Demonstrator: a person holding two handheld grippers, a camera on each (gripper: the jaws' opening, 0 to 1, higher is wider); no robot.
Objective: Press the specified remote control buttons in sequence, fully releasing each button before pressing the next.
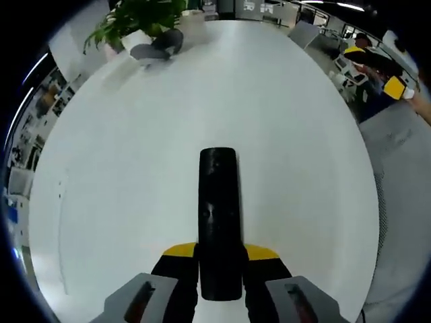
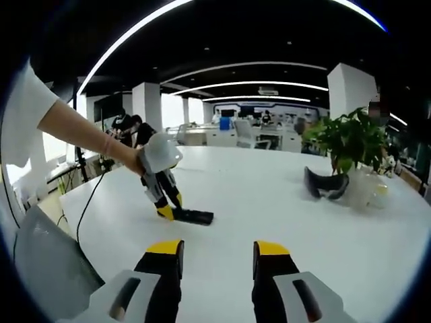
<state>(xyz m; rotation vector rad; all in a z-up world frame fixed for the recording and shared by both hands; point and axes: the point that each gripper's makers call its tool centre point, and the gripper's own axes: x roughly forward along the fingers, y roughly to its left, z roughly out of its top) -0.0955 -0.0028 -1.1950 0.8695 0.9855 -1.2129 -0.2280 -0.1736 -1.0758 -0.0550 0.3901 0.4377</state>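
The black remote control (image 1: 219, 222) is lying flat on the white table (image 1: 135, 168), well in from its edges, its near end sitting between the jaws of the left tongs (image 1: 220, 259), which are closing narrow on its two sides and holding it; in the right gripper view the same remote (image 2: 192, 216) is showing as a thin dark bar under the left tongs (image 2: 163, 210), a person's hand (image 2: 138, 160) gripping them from above; the right tongs (image 2: 217, 259) are hovering over the table's near edge, jaws standing wide apart with nothing between them; a potted plant (image 2: 350, 138) and a dark headset (image 2: 326, 183) are sitting toward the table's far edge.
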